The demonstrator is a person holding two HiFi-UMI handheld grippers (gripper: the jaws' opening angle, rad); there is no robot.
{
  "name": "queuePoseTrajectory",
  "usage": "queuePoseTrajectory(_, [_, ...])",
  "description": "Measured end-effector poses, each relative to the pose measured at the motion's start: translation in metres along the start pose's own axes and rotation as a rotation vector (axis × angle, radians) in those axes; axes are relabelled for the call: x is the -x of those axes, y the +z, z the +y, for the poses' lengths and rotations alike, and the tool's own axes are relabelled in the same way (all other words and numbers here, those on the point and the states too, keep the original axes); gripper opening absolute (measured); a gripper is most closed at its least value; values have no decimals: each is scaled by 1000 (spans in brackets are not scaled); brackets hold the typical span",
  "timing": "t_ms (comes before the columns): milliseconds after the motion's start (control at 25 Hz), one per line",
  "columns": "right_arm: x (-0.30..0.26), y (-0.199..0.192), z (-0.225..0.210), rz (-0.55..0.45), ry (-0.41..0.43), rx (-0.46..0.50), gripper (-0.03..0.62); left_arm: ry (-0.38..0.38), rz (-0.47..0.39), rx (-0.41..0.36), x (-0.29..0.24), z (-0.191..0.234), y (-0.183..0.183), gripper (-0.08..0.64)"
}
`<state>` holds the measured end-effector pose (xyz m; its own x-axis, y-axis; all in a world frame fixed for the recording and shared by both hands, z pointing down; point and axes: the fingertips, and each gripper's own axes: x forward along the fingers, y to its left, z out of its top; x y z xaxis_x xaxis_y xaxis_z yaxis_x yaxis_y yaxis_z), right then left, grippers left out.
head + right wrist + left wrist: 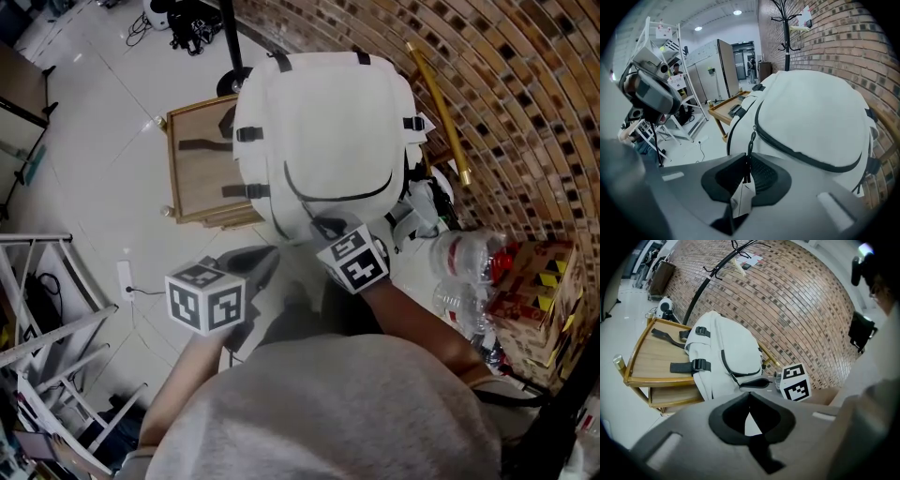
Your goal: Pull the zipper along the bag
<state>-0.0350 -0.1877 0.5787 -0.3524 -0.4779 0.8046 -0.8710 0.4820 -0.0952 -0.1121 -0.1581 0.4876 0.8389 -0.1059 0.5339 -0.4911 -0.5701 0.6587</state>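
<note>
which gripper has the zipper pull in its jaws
The right gripper: its jaws pinch the black zipper pull on the white bag; the left gripper holds none.

A rimmed wooden bench (192,169) stands on the white tiled floor (103,122) beyond the right tool (746,165). The white bag (328,131) lies on it, overhanging the edge nearest the tool.

Tongs (750,393) pinch white bag (726,357) (tips together).
</note>
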Motion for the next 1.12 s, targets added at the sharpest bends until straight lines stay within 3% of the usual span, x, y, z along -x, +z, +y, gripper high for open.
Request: queuePoseTrajectory(1120, [34, -25, -42, -4, 117, 41, 31, 60, 1, 72, -65, -44, 2, 0])
